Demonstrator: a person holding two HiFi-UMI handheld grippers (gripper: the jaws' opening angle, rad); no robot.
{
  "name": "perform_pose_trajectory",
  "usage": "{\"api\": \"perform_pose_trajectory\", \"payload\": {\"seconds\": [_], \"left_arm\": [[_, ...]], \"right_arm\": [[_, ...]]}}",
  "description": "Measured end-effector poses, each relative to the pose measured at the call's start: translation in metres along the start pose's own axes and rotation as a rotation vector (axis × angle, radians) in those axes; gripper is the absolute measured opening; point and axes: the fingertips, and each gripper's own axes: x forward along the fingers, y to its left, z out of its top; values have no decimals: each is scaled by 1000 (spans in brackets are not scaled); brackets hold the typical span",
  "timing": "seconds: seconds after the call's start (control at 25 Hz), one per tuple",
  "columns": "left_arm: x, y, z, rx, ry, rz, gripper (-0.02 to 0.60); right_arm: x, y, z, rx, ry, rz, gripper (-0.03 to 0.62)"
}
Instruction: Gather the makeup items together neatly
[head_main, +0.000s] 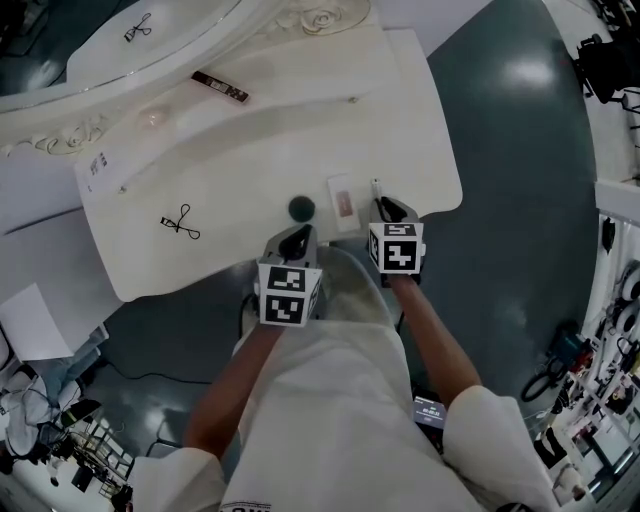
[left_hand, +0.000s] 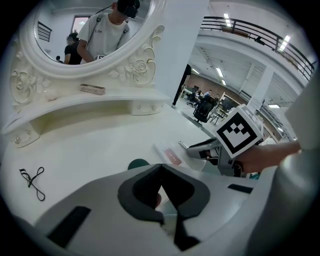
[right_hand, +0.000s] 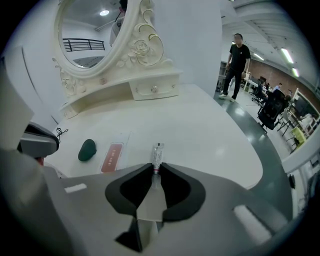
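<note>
- The white vanity surface (head_main: 250, 150) holds a small group of items at its near edge, right in front of me. An eyelash curler (head_main: 180, 222) lies well apart from them, off to the left.
- My right hand-held gripper (right_hand: 156, 172) points steeply down at that edge. Its jaws are drawn narrow onto the near end of a small tube (right_hand: 157, 154), and nothing else is in its grip.
- My left hand-held gripper (left_hand: 161, 170) hangs beside it with its jaw tips together and nothing between them.
- The flat packet with the red label (right_hand: 112, 156) lies just to the left of the tube. Its long axis runs nearly parallel to the tube's.
- The dark green sponge (right_hand: 87, 150) sits left of the packet, just beyond my left jaws, so the left hand is the nearer one to it.
- The tube's long axis runs straight out from my right jaws toward the mirror, with the tube low over the surface. I judge the next move is a short shift left that keeps this heading, so the tube lands alongside the packet.
</note>
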Motion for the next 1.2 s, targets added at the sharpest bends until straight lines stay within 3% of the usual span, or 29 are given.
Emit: {"api": "perform_pose_trajectory", "payload": {"seconds": [0.92,1.2], "left_arm": [[-5,2,-1,-10,-7,10,9],[-8,6,0,-24,-16,19,9]], "right_arm": [[1,0,-1,-42,33,15,64],[-5,3,7,-3,-16,21,92]]}}
